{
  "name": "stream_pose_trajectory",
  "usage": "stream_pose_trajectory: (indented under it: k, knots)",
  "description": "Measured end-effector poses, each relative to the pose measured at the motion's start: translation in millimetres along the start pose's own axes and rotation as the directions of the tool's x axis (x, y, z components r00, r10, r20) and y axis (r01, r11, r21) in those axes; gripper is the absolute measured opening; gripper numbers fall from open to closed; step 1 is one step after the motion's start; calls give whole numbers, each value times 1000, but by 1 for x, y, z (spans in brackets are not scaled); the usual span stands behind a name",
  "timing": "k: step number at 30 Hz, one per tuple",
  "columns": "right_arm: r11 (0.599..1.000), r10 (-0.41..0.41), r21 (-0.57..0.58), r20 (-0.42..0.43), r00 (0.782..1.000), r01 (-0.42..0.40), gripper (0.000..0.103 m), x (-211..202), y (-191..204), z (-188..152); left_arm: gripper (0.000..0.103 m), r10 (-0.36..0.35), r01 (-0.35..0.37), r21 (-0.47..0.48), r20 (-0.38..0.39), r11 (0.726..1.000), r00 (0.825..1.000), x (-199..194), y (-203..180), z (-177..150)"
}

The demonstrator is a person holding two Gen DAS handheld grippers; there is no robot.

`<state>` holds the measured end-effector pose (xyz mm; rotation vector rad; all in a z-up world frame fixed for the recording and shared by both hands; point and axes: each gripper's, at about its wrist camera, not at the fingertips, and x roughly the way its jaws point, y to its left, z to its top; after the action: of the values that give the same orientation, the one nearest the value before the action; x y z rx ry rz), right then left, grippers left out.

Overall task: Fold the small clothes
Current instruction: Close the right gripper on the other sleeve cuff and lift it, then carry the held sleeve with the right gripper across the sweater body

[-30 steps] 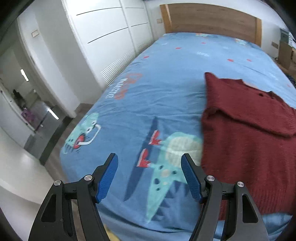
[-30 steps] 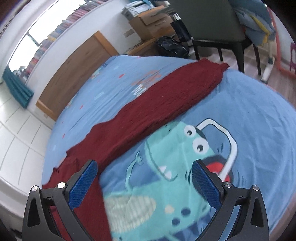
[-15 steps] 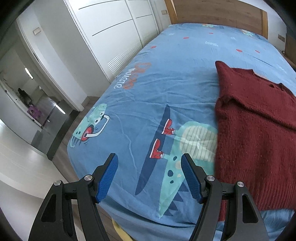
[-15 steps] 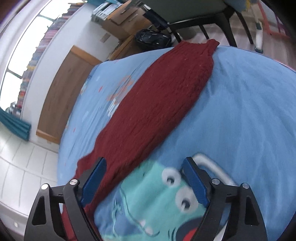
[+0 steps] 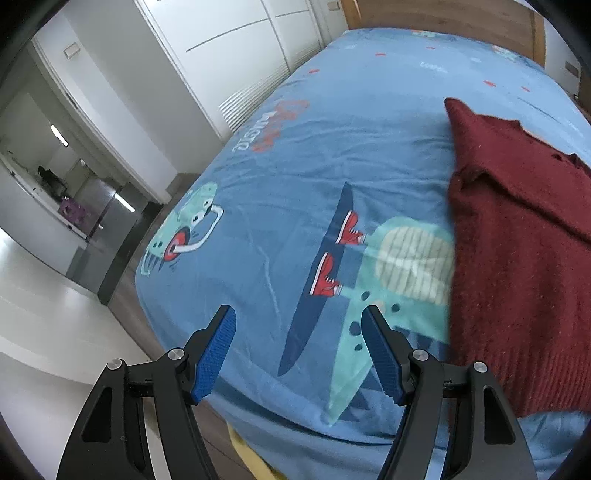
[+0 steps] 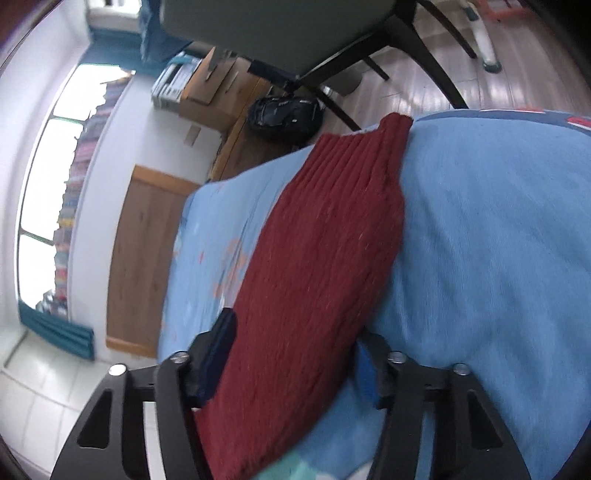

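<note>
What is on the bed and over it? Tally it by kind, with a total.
Dark red knitted sweater: 1
Blue dinosaur-print bedsheet: 1
Hand-held grippers with blue pads: 2, left and right
Total: 4

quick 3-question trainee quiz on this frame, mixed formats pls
1. True or false: the left tongs are shut on the red sweater.
2. Multiple choice: in the right wrist view, the red sweater lies (A) between the fingers of the right tongs, (B) on the chair, (C) on the floor.
3. Fill in: the bedsheet under the left tongs is printed with a cartoon ____ wearing red sneakers.

Key: 1 false, they are open over bare sheet, beside the sweater. 2 A; jaws wide, grip not shown. 3 dinosaur.
</note>
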<state>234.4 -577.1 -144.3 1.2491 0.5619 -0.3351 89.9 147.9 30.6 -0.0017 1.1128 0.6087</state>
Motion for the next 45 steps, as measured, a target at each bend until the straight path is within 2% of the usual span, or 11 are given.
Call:
stream_pose_trajectory:
  k: [2, 6, 7, 8, 15, 24, 27, 30, 36, 45]
  knots:
    - [1000, 1, 22, 6, 1000, -1, 39, 5, -3, 3, 65, -4, 4, 4, -15, 1000, 1000, 4, 1, -2]
    - [1000, -14, 24, -7, 1000, 15, 25, 10, 1, 6, 65, -20, 20, -4, -27, 1000, 999, 7, 2, -3]
    - [1000, -16, 14, -13, 1000, 16, 14, 8, 5, 1, 65, -24, 24, -3, -27, 1000, 999, 7, 2, -3]
    - [1000, -10, 4, -16, 1000, 10, 10, 8, 8, 1, 65, -27, 27, -1, -27, 1000, 999, 7, 1, -3]
    - [992, 64, -107, -29, 998, -67, 9, 6, 50, -8, 65, -58, 58, -7, -26, 998, 998, 10, 2, -4]
    - [975, 125, -165, -149, 981, -149, 9, 17, 118, -40, 65, -128, 127, -45, 1, 991, 992, 8, 11, -5]
    - [966, 154, -173, -212, 965, -192, 9, 26, 146, -65, 65, -145, 145, -59, 5, 988, 989, 10, 18, -8]
    - [953, 199, -169, -276, 940, -251, 9, 35, 172, -98, 65, -156, 157, -76, 9, 985, 988, 11, 27, -12]
    - [928, 241, -172, -403, 883, -331, 9, 57, 225, -174, 65, -149, 148, -152, 8, 977, 989, 17, 62, -24]
    - [891, 281, -167, -526, 803, -422, 9, 77, 295, -267, 65, -128, 124, -248, 2, 961, 992, 21, 109, -47]
